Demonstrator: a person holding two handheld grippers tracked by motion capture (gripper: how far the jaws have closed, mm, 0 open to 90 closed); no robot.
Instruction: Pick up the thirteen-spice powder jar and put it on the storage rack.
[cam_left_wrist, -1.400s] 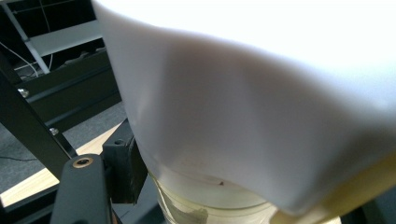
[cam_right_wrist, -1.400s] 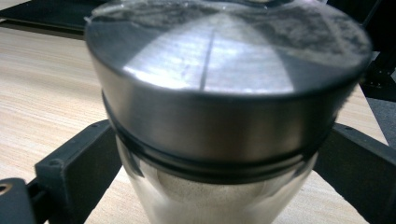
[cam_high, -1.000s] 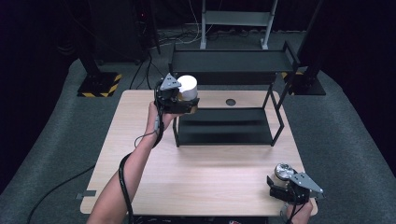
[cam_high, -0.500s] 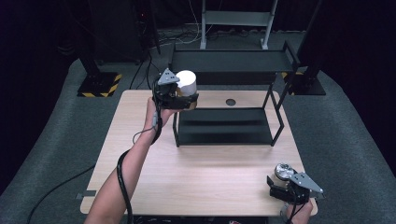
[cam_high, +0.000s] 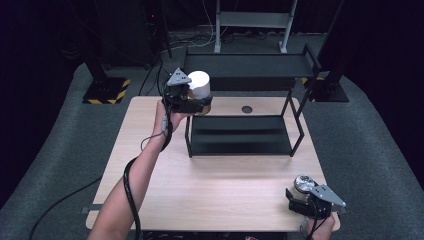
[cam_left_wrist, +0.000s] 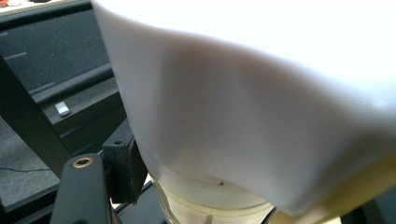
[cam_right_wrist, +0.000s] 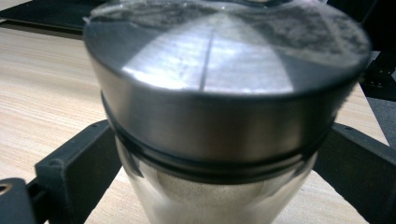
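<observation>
White-lidded jar: clamped in the left gripper beside the black rack; the frame may be clipped, and the jar knocked loose. Steel-capped jar: pinched by the right gripper near the table edge, where it could be dropped.

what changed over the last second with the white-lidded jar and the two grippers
Very little. The left gripper, shut on the white-lidded jar, edged slightly up the picture toward the black rack's top shelf. The right gripper stayed put at the table's near right corner, holding the metal-lidded jar.
</observation>
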